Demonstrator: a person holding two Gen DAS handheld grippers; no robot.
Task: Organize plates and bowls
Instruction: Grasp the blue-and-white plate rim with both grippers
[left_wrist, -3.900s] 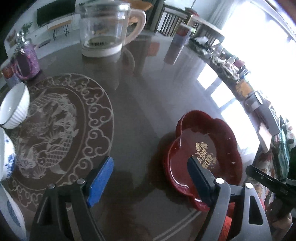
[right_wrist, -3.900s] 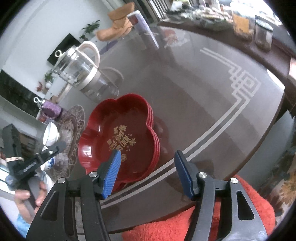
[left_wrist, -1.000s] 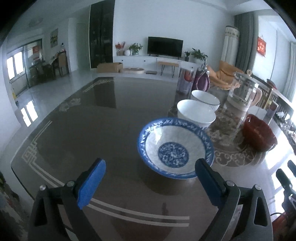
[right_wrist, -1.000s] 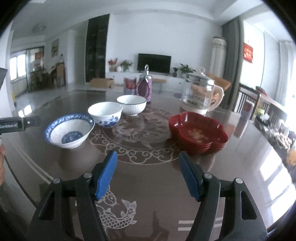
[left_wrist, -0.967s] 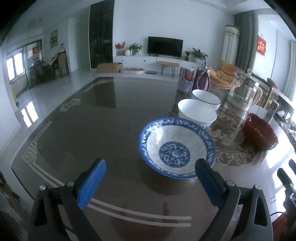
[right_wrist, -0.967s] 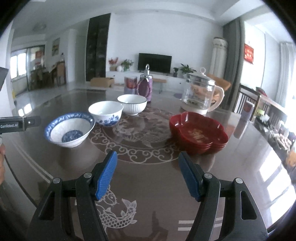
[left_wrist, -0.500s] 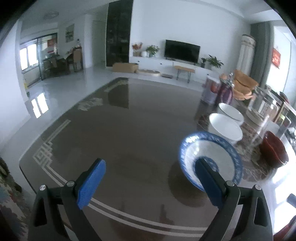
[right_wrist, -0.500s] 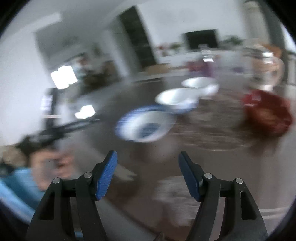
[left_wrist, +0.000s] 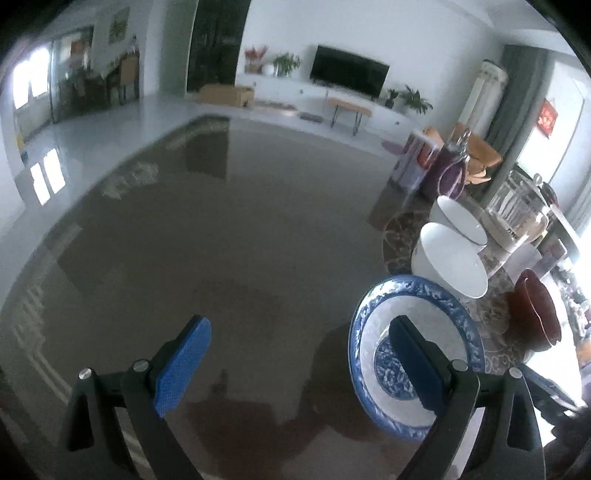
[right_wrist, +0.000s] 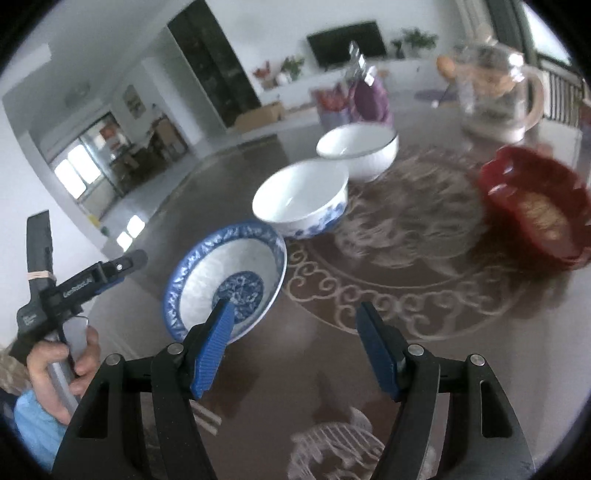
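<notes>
1. Blue-rim bowl sits on dark table, nearest in a row w/ two white bowls behind
2. Right gripper jaws apart, empty; bowl just ahead-left, its left pad over the rim
3. Left gripper also released, nothing held; bowl under its right pad
4. Round bowl, no long axis; both about equally near

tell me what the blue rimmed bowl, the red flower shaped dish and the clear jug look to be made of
Blue-rimmed bowl: likely glazed ceramic or porcelain, glossy white with a painted blue pattern.
Red flower-shaped dish: lacquer-look plastic or lacquered wood, cannot tell which; smooth deep red with gold print inside.
Clear jug: looks like glass, see-through body, with a pale handle, probably plastic.
</notes>
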